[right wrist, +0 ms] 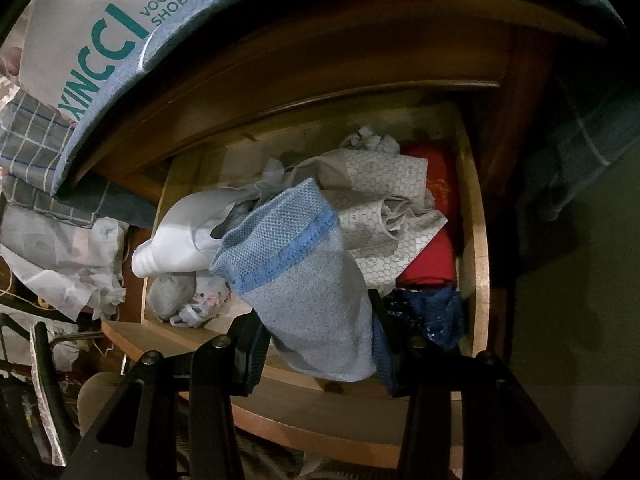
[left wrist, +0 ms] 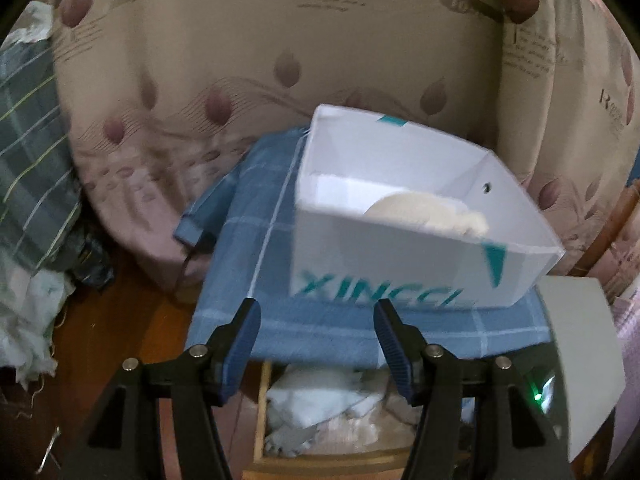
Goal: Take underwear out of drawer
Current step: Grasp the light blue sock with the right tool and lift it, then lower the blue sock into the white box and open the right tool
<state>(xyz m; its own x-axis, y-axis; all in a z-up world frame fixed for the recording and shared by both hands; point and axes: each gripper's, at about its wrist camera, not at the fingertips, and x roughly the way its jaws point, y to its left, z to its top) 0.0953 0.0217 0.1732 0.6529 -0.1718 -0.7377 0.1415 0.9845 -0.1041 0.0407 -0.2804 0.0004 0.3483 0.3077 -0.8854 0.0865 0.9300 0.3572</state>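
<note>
Open wooden drawer [right wrist: 476, 240] behind, grey-blue underwear [right wrist: 304, 280] — waistband up-left, hanging lengthwise

Both wrist views downward, sharing drawer [right wrist: 476, 240]

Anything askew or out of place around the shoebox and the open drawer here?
The white shoebox sits lidless and skewed on the blue checked cloth, a pale item inside. The drawer is a jumble of loose garments. The right gripper holds grey-blue underwear above it.
</note>
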